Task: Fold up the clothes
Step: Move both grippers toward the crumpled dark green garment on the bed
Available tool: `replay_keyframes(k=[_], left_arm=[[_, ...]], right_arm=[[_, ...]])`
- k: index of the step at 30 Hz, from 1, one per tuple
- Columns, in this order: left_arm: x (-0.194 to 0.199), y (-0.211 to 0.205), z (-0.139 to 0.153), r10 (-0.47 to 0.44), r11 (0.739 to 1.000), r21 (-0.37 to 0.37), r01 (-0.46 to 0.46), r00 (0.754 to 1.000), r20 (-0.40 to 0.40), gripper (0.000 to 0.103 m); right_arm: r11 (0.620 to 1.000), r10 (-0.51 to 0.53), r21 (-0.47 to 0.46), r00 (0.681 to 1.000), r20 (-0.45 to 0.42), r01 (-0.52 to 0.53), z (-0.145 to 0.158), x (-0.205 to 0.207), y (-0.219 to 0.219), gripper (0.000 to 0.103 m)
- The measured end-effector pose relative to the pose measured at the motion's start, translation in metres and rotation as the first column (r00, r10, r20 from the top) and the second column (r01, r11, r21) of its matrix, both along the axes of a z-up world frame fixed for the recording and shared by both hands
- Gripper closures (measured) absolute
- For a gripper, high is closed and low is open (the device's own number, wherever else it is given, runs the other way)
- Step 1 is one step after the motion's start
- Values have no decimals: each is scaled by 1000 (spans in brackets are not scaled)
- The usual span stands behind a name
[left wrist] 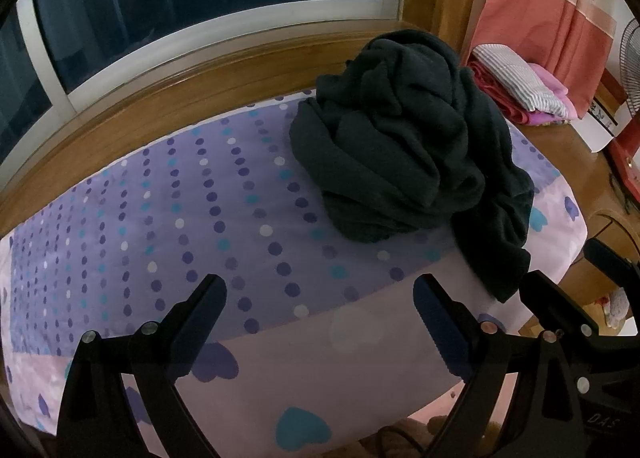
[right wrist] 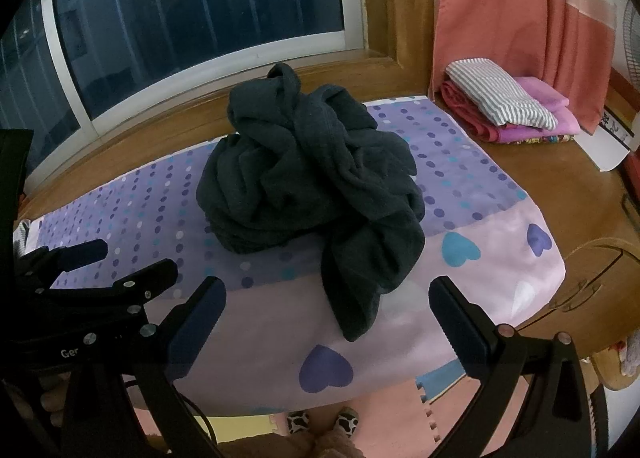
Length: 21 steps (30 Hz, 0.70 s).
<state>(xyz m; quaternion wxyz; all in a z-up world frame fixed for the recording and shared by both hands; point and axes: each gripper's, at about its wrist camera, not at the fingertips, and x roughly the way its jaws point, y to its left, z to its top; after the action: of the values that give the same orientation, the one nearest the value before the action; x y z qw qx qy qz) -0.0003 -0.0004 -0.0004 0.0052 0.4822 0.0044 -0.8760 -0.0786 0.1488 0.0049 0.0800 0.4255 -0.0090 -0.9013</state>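
A dark, crumpled garment [left wrist: 412,154] lies in a heap on the purple dotted sheet [left wrist: 180,218], with one part trailing over the pink front band toward the edge. In the right wrist view the same garment [right wrist: 312,182] sits in the middle of the sheet [right wrist: 460,162]. My left gripper [left wrist: 320,298] hovers open near the front edge, left of the heap, nothing between its fingers. My right gripper [right wrist: 328,302] is open too, its fingers either side of the trailing end without touching it. The left gripper's fingers [right wrist: 80,252] show at the left of the right wrist view.
A stack of folded clothes [right wrist: 508,106], striped piece on top, rests on the wooden surface at the back right by a red curtain [right wrist: 520,18]. A window with a wooden sill [left wrist: 200,70] runs behind. Slippered feet [right wrist: 320,422] stand on foam floor mats below.
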Motion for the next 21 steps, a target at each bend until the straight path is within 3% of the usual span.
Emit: replay_keyframes(k=[21], left_arm=[[-6, -1, -5, -5, 1000, -6, 6, 1000, 20, 6]], right_arm=[[1000, 0, -9, 1000, 13, 0, -5, -8, 1, 0]])
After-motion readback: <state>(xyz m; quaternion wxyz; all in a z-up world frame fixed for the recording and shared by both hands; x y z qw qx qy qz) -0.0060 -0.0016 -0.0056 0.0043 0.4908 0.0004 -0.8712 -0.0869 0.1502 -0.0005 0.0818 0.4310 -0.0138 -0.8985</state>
